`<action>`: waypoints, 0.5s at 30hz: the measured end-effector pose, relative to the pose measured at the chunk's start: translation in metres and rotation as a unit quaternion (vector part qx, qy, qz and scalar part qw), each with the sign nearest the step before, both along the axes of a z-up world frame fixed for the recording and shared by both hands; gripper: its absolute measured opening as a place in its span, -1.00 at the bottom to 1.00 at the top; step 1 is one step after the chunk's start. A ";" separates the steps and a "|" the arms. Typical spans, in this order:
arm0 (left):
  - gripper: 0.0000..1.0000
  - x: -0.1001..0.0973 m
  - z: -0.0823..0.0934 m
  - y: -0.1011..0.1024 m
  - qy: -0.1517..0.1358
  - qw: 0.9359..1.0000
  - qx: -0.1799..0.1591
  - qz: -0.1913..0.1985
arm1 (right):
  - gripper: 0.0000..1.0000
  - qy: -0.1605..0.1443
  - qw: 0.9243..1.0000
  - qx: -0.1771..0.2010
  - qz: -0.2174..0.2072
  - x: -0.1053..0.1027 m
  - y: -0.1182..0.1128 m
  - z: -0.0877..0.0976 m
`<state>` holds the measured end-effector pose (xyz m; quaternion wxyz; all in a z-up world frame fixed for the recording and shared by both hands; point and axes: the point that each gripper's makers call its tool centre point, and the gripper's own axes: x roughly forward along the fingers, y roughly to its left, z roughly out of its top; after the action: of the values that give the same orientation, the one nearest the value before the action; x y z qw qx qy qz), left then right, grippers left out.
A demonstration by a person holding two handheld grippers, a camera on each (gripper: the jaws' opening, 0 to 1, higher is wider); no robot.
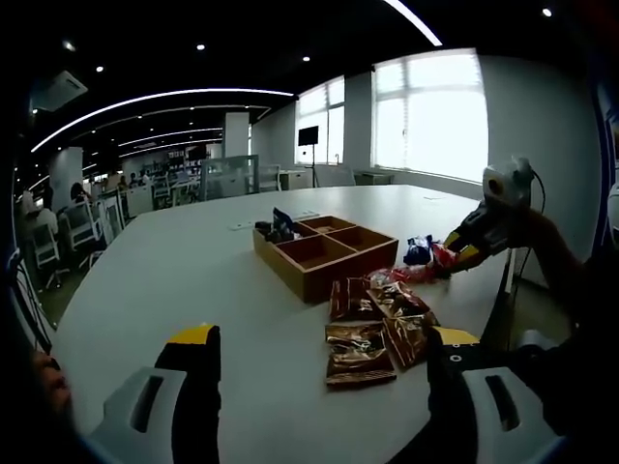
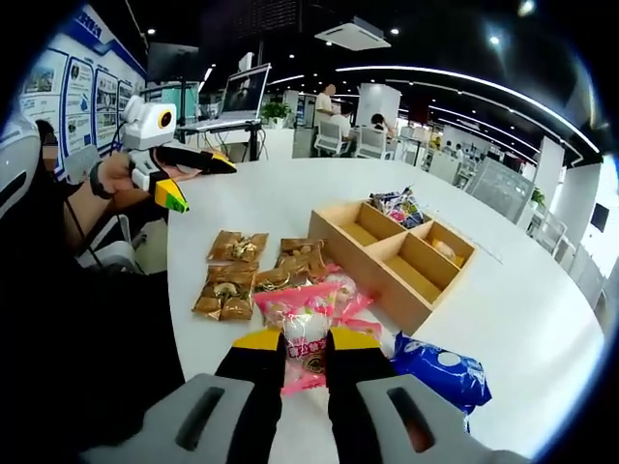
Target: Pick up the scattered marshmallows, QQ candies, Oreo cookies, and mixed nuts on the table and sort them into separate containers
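**Right jaws pinch a pink marshmallow packet; tray lies ahead and to the right**

In the right gripper view, the right gripper has its jaws closed on a pink marshmallow packet, the packet's long axis running across the jaws and its ends sticking out on both sides. More pink packets lie just behind it on the white desk. The wooden tray sits ahead and to the right of the jaws, near but apart from the held packet; its far compartment already holds a few packets, and another holds something small I cannot make out. A blue cookie packet lies just beside the right jaw.

The brown nut packets lie ahead and to the left, toward the left gripper, which hangs above the desk edge. In the left gripper view its jaws stand wide open with nothing between them, the nut packets just ahead.

Judging by this, the right hand is nearer the tray, so the carry goes forward and rightward to a compartment; the left is better placed for the nuts.
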<state>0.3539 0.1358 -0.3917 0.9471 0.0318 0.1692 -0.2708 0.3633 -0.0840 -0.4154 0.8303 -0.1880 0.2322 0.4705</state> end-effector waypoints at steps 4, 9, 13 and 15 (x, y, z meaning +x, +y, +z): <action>0.83 0.000 0.001 0.000 -0.002 1.000 0.000 0.001 | -0.76 -0.005 1.000 0.003 -0.006 0.000 -0.005 0.005; 0.84 0.000 0.002 0.000 -0.003 1.000 -0.001 0.001 | -0.76 -0.011 1.000 0.011 -0.014 -0.004 -0.012 0.014; 0.84 0.000 0.001 0.000 -0.003 1.000 0.000 0.001 | -0.76 -0.017 1.000 0.014 -0.020 -0.006 -0.018 0.020; 0.84 0.000 0.002 -0.001 -0.002 1.000 -0.001 0.001 | -0.76 -0.020 0.999 0.015 -0.023 -0.007 -0.020 0.022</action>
<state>0.3536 0.1351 -0.3902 0.9476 0.0310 0.1670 -0.2704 0.3560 -0.1040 -0.3932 0.8481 -0.1791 0.2128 0.4510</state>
